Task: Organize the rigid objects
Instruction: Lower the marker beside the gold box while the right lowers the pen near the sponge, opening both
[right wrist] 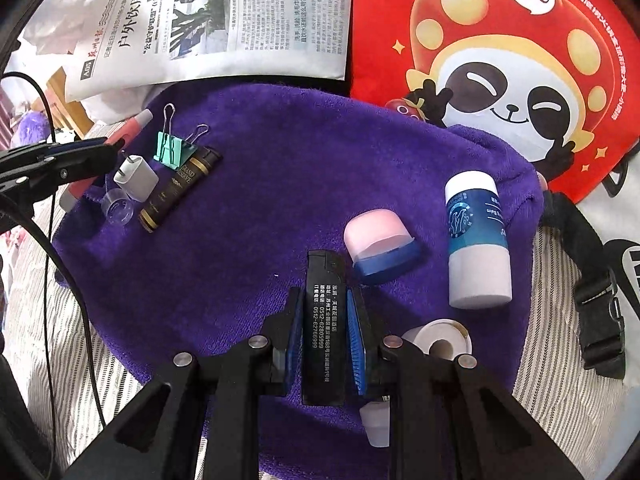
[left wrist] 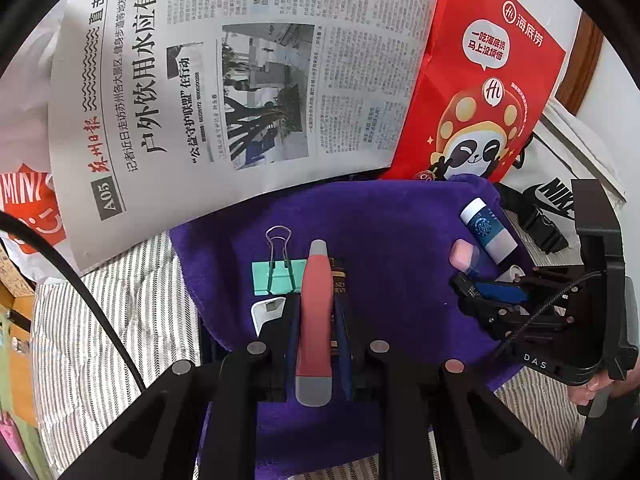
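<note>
Clamped in the left gripper (left wrist: 318, 320), a red pen (left wrist: 316, 320) hangs over the purple towel (left wrist: 380, 220); the right gripper (right wrist: 324, 320) grips a black lighter (right wrist: 323, 320). Around lie a newspaper (left wrist: 240, 80), red bag (right wrist: 500, 60), blue-white tube (right wrist: 476, 240), pink-capped jar (right wrist: 380, 248), green binder clip (left wrist: 276, 276) and white charger (right wrist: 136, 178).

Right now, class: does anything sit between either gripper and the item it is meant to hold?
No. The left gripper is shut on the red pen, the right gripper on the black lighter.
</note>
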The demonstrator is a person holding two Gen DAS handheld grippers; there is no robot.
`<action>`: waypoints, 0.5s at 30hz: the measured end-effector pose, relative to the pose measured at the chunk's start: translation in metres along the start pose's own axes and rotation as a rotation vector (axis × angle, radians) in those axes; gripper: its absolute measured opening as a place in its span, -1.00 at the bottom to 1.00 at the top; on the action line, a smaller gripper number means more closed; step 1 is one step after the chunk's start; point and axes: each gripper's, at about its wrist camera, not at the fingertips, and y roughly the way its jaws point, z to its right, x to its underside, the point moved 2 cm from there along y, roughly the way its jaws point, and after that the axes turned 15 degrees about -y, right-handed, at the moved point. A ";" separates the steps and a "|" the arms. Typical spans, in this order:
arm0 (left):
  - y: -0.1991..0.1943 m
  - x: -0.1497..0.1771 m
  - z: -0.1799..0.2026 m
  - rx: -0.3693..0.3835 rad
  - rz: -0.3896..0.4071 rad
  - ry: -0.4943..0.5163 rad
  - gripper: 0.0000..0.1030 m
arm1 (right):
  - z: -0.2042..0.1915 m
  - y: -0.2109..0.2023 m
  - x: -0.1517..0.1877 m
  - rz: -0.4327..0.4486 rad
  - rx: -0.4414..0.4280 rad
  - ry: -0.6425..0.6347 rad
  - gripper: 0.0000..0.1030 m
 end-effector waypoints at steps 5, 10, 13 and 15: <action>0.003 0.001 0.002 0.009 -0.010 0.008 -0.68 | 0.004 -0.005 0.000 -0.001 -0.008 0.002 -0.50; 0.011 0.004 0.002 0.019 -0.039 0.009 -0.68 | 0.004 -0.016 -0.001 0.009 -0.016 -0.006 -0.44; 0.016 0.007 0.003 0.022 -0.054 0.012 -0.68 | 0.008 -0.032 -0.002 0.049 -0.012 0.001 -0.27; 0.019 0.011 0.006 0.025 -0.064 0.024 -0.68 | 0.012 -0.039 -0.001 0.069 0.006 0.009 -0.08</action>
